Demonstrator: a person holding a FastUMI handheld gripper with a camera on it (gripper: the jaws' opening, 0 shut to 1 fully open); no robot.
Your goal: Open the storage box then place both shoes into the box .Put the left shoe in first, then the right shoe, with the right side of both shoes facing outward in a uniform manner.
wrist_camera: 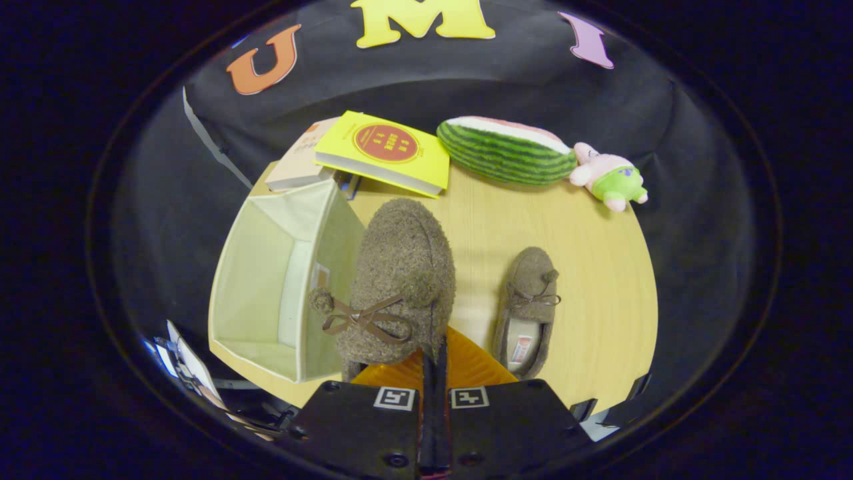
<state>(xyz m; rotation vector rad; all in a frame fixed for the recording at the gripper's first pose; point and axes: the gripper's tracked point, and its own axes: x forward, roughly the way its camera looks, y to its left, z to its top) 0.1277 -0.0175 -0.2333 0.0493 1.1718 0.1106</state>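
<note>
**Slipper pinched above the open box**

Gripper view: the black two-finger gripper (pixel 433 373) has its fingers pressed close together, pinching the rim of a fuzzy brown moccasin slipper with a brown bow and pompoms (pixel 400 280), which is raised off the round pale wooden table (pixel 600 267). At ten o'clock from the fingers, the cream fabric storage box (pixel 266 293) lies open, just beside the held slipper. At two o'clock, a second matching brown slipper (pixel 528 310) rests on the table. Beyond, at twelve o'clock, lie a yellow book (pixel 383 152), a watermelon-slice plush (pixel 506 150) and a pink-and-green plush toy (pixel 610 177).
</note>
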